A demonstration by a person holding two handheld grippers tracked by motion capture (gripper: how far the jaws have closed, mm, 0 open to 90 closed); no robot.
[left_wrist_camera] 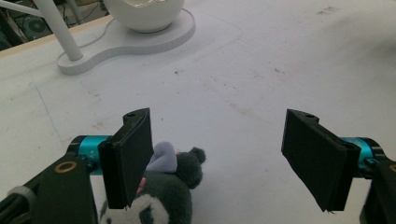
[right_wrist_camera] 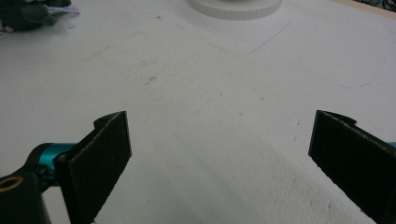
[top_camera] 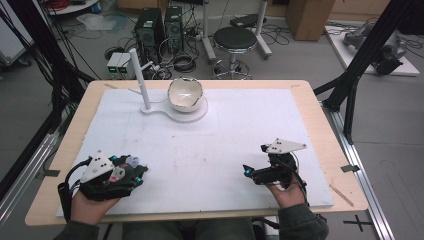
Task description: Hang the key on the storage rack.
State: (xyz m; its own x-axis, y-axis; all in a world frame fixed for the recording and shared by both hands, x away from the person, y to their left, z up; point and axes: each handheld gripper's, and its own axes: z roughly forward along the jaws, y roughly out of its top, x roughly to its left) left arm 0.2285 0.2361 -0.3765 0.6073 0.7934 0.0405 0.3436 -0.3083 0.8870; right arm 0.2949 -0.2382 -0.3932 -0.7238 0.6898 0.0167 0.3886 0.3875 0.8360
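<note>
Between the wide-open jaws of the left gripper, close against its left pad, lies a grey stuffed toy, ungripped. Centring it before closing looks wise. Off to the side, the right gripper gapes empty.

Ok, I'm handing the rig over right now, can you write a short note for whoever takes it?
Left gripper: jaws open, low at the near left of the table, a grey plush toy between them beside its left jaw, not gripped.
Right gripper: jaws open, nothing between them, near right.
White bowl sits on the white stand at the far side.
Done: nothing placed so far.
Left: probably close on the toy and carry it to the bowl.
</note>
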